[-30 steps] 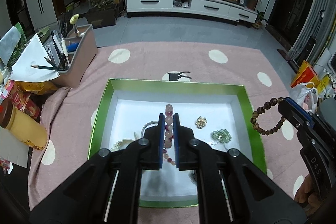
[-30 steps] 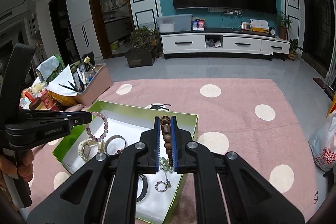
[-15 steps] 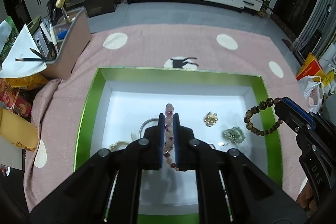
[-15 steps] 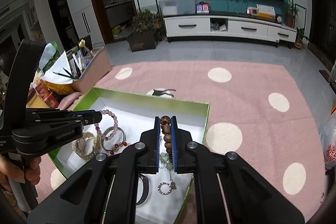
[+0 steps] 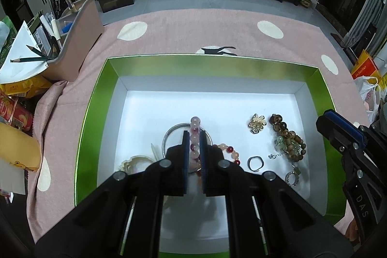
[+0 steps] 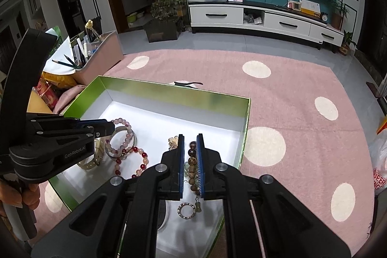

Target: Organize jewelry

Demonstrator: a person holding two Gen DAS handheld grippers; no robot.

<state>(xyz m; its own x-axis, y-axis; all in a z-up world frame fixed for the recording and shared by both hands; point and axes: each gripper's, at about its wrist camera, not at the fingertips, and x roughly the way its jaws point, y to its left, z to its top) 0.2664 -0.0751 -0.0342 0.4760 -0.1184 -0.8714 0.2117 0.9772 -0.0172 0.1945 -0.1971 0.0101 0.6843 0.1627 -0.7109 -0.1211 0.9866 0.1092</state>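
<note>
The green-walled box (image 5: 93, 113) lies on the pink dotted rug (image 5: 193, 28); its white floor is bare toward the far wall. The left gripper (image 5: 194, 137) is clamped on a pink bead bracelet (image 5: 195, 123), the right gripper (image 6: 189, 151) on a brown bead bracelet (image 6: 192, 160). Both bracelets, hanging above the box a second ago, now reach its floor among the jewelry.

Pink dotted rug (image 5: 193, 33), TV cabinet (image 6: 263, 18), pencil bin (image 5: 77, 40) w/ pencils.
</note>
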